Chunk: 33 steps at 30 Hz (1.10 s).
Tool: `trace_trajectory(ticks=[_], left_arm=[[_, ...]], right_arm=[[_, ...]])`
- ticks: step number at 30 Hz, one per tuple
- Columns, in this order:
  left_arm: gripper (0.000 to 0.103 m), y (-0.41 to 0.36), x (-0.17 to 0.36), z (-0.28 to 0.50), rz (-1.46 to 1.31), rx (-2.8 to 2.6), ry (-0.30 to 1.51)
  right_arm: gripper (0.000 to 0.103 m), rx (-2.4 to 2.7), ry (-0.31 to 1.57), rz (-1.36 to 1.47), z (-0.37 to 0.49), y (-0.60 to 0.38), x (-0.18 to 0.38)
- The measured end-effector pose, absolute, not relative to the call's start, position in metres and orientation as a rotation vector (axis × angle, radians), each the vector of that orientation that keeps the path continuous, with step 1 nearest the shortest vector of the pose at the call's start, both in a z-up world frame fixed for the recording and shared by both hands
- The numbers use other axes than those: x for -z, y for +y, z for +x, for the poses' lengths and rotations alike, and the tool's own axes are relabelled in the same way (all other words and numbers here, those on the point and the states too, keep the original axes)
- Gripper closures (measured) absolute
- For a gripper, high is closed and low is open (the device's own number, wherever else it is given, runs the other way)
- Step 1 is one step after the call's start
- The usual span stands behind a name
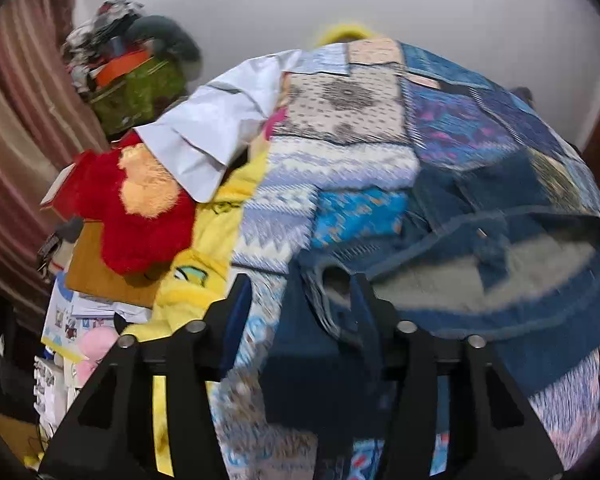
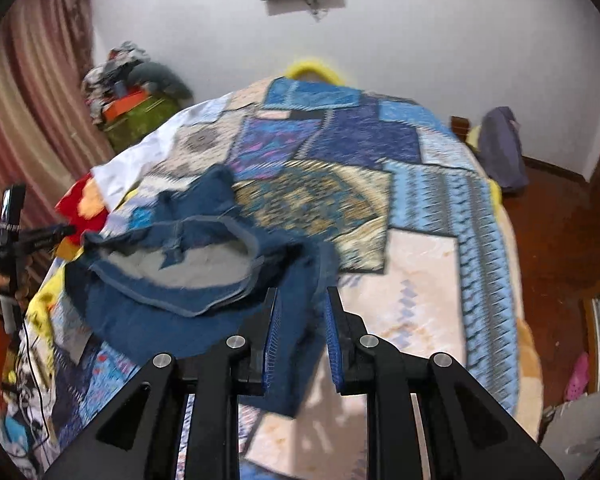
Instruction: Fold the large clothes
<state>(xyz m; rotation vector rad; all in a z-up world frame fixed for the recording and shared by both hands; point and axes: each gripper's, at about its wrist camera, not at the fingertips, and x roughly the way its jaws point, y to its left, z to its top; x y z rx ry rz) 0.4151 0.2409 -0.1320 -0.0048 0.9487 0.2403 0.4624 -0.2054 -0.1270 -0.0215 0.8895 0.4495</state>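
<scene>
Denim jeans (image 2: pixel 172 280) lie toward the bed's (image 2: pixel 420 280) near-left corner, on the patchwork quilt (image 2: pixel 340 152). Waistband open, grey lining showing. Both views are motion-blurred.

Left tool (image 1: pixel 300 304): denim bunches between its fingers, one dark fold draped over the right finger. The jaws stand fairly wide; it seems to hold the cloth, but the actual pinch is hidden under the fabric, so I cannot tell whether it grips or merely carries the drape.

Right tool (image 2: pixel 300 312): blue ribbed pads (image 2: pixel 271 344) stand apart with a strip of denim running between them. A gap shows at the right pad, so it reads as partly open rather than clamped.

Off the bed's left edge: red plush cushion (image 1: pixel 132 208), yellow plush (image 1: pixel 196 280), white cloth (image 1: pixel 204 136), a heap of clutter (image 1: pixel 132 72) by the curtain (image 1: pixel 16 128).

Judged risks:
- Neither hold looks secure. Heavy denim could slide out mid-lift, dropping the fold crooked.
- The bunched waistband may fold in with creases if it is not spread flat first.
- The jeans sit close to the left edge, so a pull that way could drag them onto the plush pile or off the bed.
- A pad could also catch the quilt beneath and lift it with the jeans.
</scene>
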Motion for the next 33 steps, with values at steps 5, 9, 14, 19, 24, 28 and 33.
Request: trace_trajectory(ticks=[5, 9, 14, 19, 24, 28, 33], left_arm=[[0.046, 0.209, 0.160, 0.398, 0.062, -0.159, 1.001], [0.046, 0.184, 0.197, 0.403, 0.125, -0.116, 1.068], [0.045, 0.162, 0.213, 0.423, 0.280, -0.143, 1.024], [0.045, 0.181, 0.226, 0.477, 0.316, -0.246, 1.057], [0.043, 0.232, 0.226, 0.519, 0.051, -0.289, 1.093], [0.037, 0.257, 0.229, 0.536, -0.045, -0.365, 1.080], [0.033, 0.266, 0.227, 0.530, -0.066, -0.404, 1.065]], right_arm=[[0.086, -0.530, 0.908, -0.067, 0.448, -0.167, 0.147], [0.086, -0.576, 0.957, -0.118, 0.446, -0.136, 0.173], [0.086, -0.584, 0.959, -0.216, 0.453, -0.107, 0.206], [0.086, -0.582, 0.962, -0.316, 0.488, -0.083, 0.218], [0.086, -0.579, 0.904, -0.272, 0.533, -0.079, 0.206], [0.086, -0.549, 0.843, -0.163, 0.568, -0.082, 0.188], [0.086, -0.287, 0.821, -0.231, 0.603, -0.087, 0.180]])
